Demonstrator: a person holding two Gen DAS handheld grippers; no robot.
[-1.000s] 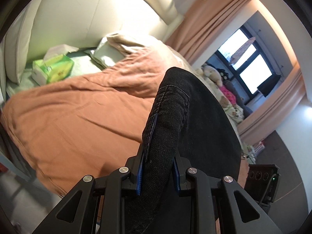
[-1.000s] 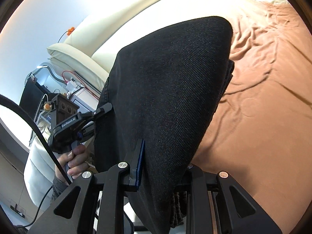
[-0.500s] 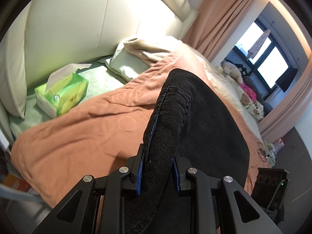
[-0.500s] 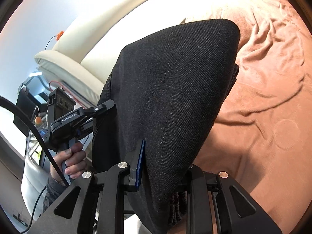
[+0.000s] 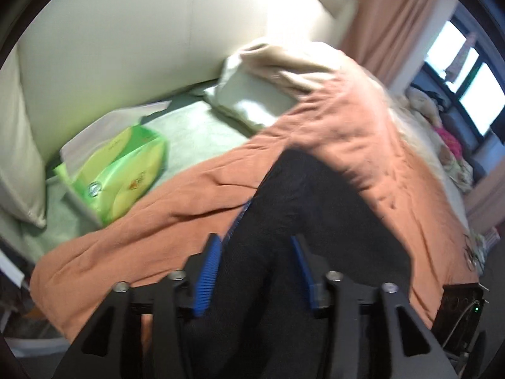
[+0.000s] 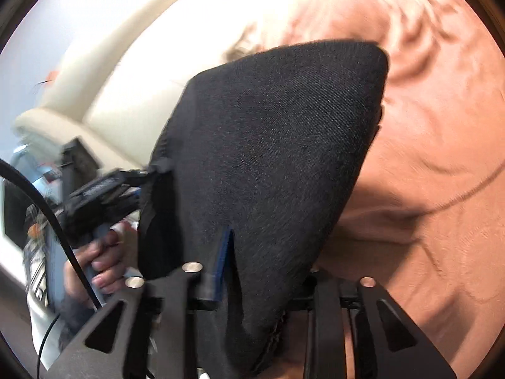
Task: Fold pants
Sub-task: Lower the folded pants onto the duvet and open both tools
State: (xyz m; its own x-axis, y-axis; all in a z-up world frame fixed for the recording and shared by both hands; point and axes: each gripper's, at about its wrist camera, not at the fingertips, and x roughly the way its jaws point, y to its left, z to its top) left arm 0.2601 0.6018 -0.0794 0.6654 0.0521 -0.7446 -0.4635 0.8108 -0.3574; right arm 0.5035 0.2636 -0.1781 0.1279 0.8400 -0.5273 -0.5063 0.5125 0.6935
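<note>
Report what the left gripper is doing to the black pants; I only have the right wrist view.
Observer: In the left wrist view the left gripper's jaws are opening; its blue pads stand apart with the black pants loose between them.
Operator: Name whatever lies beyond the pants there.
Observer: A green tissue pack lies on the pale sheet near the headboard, apart from the pants.
Operator: Check the head of the bed.
Observer: A pale pillow lies there, one end under the orange blanket.
</note>
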